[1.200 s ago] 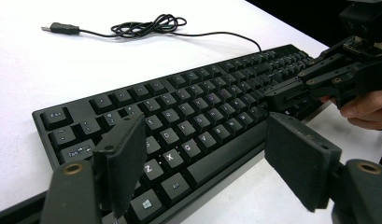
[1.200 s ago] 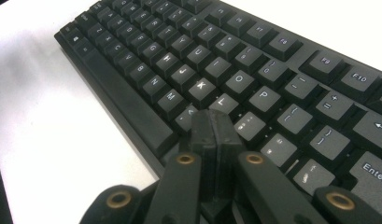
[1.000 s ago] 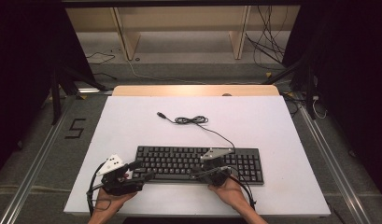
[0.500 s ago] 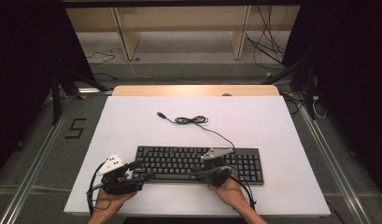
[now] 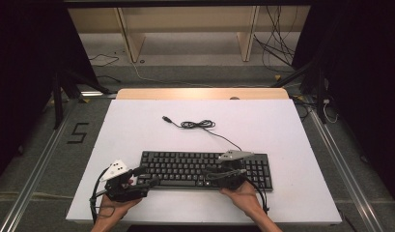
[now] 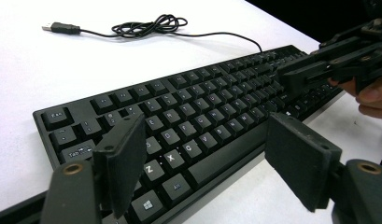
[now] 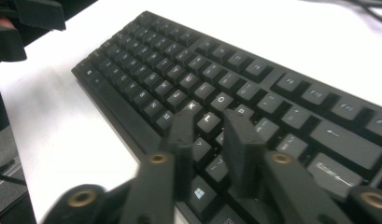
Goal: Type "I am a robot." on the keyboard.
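Table [image 5: 137, 125], white, wide, mostly bare; no trays, bins or boxes on it, so nothing is contained anywhere.

Keyboard [image 5: 204, 169], black, full-size, lies flat along the near edge, centre to right. Its cable [image 5: 204, 126] runs off the far side into a loose coil, and the USB plug [image 5: 167, 119] lies free on the white surface, connected to nothing.

Left gripper [image 5: 148, 180] at the keyboard's near-left corner: jaws spread wide, one pad over the left-hand keys, the other over bare table in front, nothing between them.

Right gripper [image 5: 212, 173] over the keys right of centre: jaws have just been opening, now a narrow gap, tips poised at the letter rows about the L key [image 7: 206, 122], no key pinched. Contact with a keycap cannot be told.

Progress, as judged: work appears to be key-pressing or positioning the keyboard; board is squared to the near edge, grippers in place, cable untouched.
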